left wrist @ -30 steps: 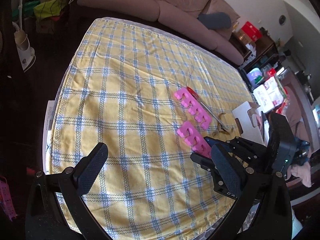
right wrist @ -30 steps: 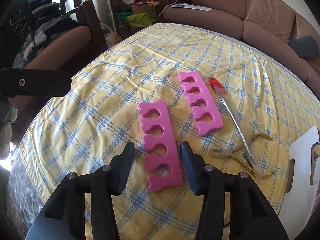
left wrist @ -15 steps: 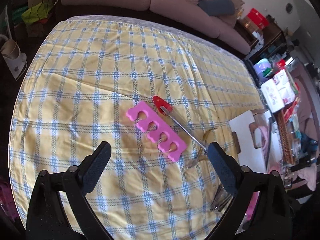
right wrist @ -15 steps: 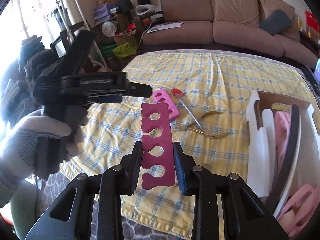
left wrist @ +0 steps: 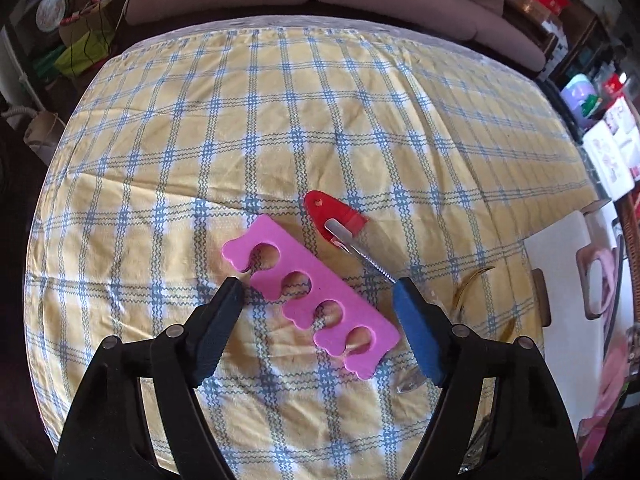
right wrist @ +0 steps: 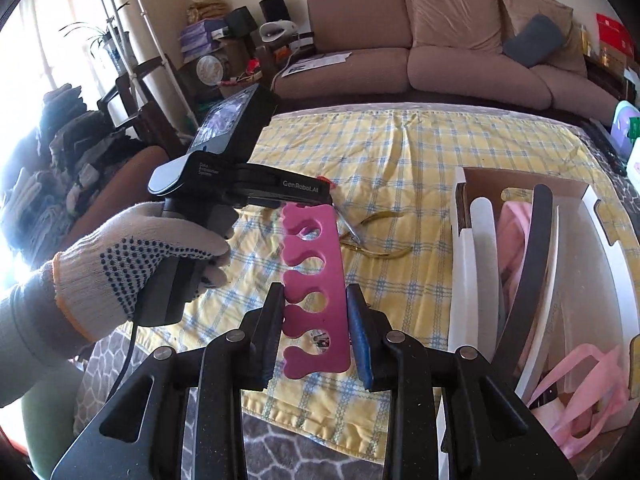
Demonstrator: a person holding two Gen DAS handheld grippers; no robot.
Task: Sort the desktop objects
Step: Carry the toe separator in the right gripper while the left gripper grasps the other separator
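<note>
Left claw (left wrist: 316, 304) closing astride pink toe separator (left wrist: 310, 290), seemingly not yet pinching.

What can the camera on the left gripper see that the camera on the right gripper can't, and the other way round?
Only the left wrist view shows the pink foam toe separator lying on the cloth, with the left gripper closing its jaws around it, and the red-handled nail file.

Only the right wrist view shows the darker pink foam toe separator clamped in the right gripper, and the gloved hand.

Both show the yellow checked tablecloth, the white cardboard box and the brown sofa.
</note>
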